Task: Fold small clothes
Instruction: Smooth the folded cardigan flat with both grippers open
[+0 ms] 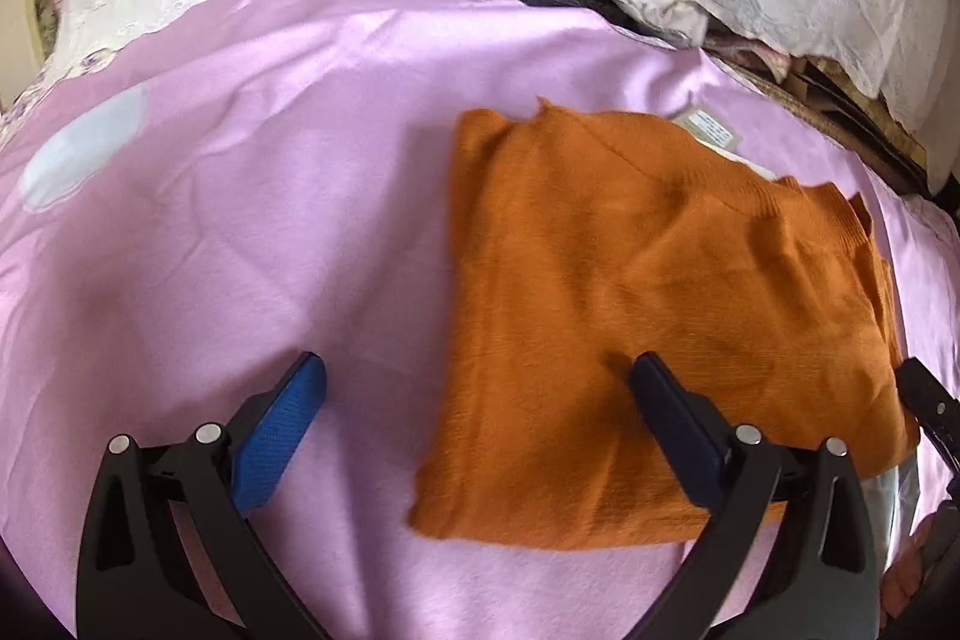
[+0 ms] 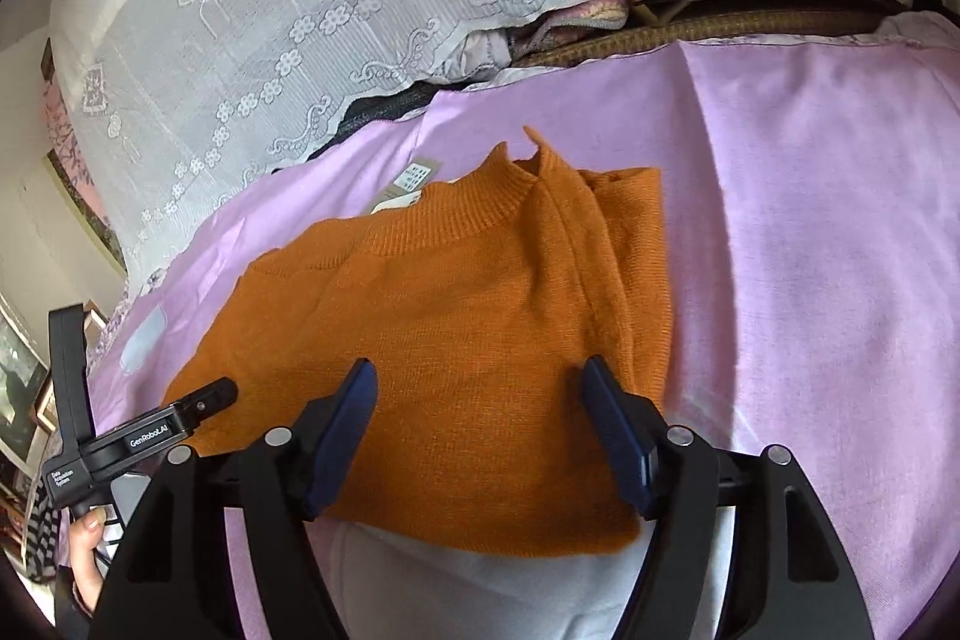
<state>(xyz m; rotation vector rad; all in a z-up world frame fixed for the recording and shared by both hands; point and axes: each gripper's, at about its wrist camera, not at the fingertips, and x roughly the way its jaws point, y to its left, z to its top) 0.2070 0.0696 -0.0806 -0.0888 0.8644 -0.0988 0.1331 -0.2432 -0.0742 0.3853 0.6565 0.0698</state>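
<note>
1. Your left gripper [image 1: 477, 370], black-framed with blue rubber pads, hangs nearest the lens with its jaws spread wide and nothing between them; its left pad sits over bare sheet, its right pad over the near part of the garment.
2. Beneath it lies the smooth lilac bed sheet [image 1: 240, 220], which carries a pale grey patch [image 1: 84, 154] at far left.
3. Right of centre in that view, the folded burnt-orange knit sweater [image 1: 660, 310] rests flat on the sheet, its ribbed collar pointing away and a paper tag [image 1: 711, 130] showing at the neck.
4. Your right gripper [image 2: 480, 370], the same black-and-blue build, hovers over the sweater's near hem, jaws apart with no cloth pinched between the pads.
5. Behind the sheet, a white lace cloth [image 2: 270, 10] drapes over a pile of things.
6. Your hand [image 2: 87, 562] shows at the lower left of the right view, on the left gripper's handle.
</note>
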